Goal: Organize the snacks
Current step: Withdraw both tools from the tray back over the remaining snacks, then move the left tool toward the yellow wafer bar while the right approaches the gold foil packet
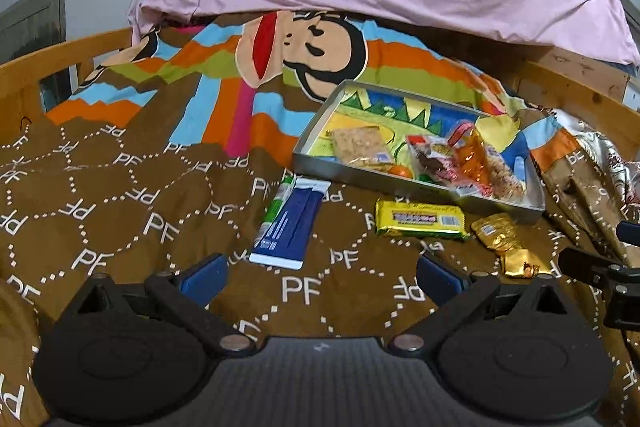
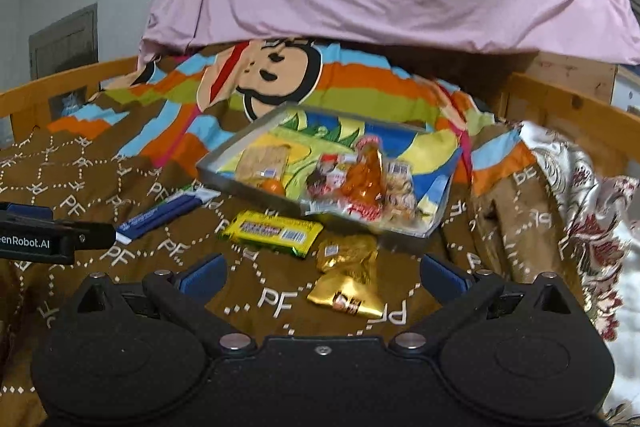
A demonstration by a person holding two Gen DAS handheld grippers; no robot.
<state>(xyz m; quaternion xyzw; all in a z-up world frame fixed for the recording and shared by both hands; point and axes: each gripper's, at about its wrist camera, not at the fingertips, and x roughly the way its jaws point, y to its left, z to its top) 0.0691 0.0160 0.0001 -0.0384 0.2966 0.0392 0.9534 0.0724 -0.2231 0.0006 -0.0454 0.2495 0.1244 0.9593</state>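
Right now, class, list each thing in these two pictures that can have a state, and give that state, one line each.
left gripper: open, holding nothing
right gripper: open, holding nothing
tin tray: lidless, partly filled with snack packets
yellow bar: lying flat on the bedspread, outside the tray
gold packets: crumpled, outside the tray
blue tube: lying flat, outside the tray

Bare bedspread (image 1: 120, 227) lies ahead-left of the left tool (image 1: 320, 275); blue packet (image 1: 290, 223), yellow bar (image 1: 420, 221), tray (image 1: 360, 179) block ahead-right.
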